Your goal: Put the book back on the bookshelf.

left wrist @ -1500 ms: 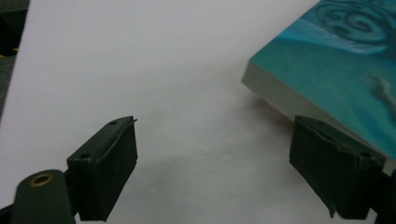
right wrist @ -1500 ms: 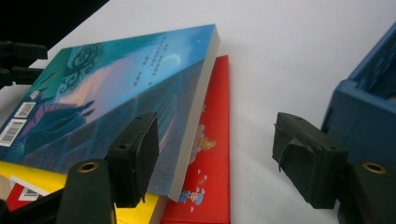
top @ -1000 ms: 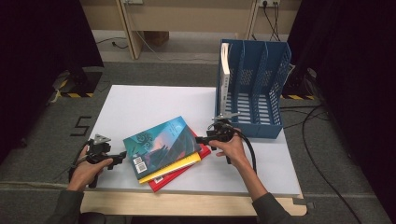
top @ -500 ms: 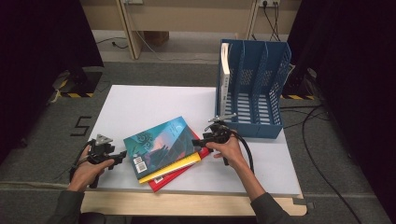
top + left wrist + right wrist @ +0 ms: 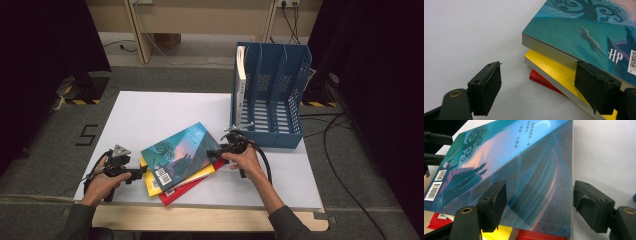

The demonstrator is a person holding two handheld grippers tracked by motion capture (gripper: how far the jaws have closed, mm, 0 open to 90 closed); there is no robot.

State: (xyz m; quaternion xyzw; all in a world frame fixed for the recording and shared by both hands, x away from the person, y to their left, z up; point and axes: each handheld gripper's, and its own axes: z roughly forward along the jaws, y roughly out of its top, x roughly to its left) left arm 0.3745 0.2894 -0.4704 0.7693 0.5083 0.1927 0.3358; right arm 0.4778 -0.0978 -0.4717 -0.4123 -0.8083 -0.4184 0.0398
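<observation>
Three books lie stacked on the white table (image 5: 150,115): a teal book (image 5: 182,152) on top, a yellow book (image 5: 149,181) under it, a red book (image 5: 172,196) at the bottom. My left gripper (image 5: 144,171) lies at the stack's left corner. Its jaws have just been opening, and in the left gripper view the left gripper (image 5: 537,91) is open, with the yellow book's (image 5: 549,67) corner just ahead of the pads. My right gripper (image 5: 212,149) sits at the teal book's right corner. Seen close, the right gripper (image 5: 539,195) stands open astride that corner of the teal book (image 5: 524,165), pads off it.
A blue file rack (image 5: 270,100) stands at the table's back right, with a white book (image 5: 241,85) upright in its leftmost slot. Cables trail on the floor to the right. Bare table stretches behind and left of the stack.
</observation>
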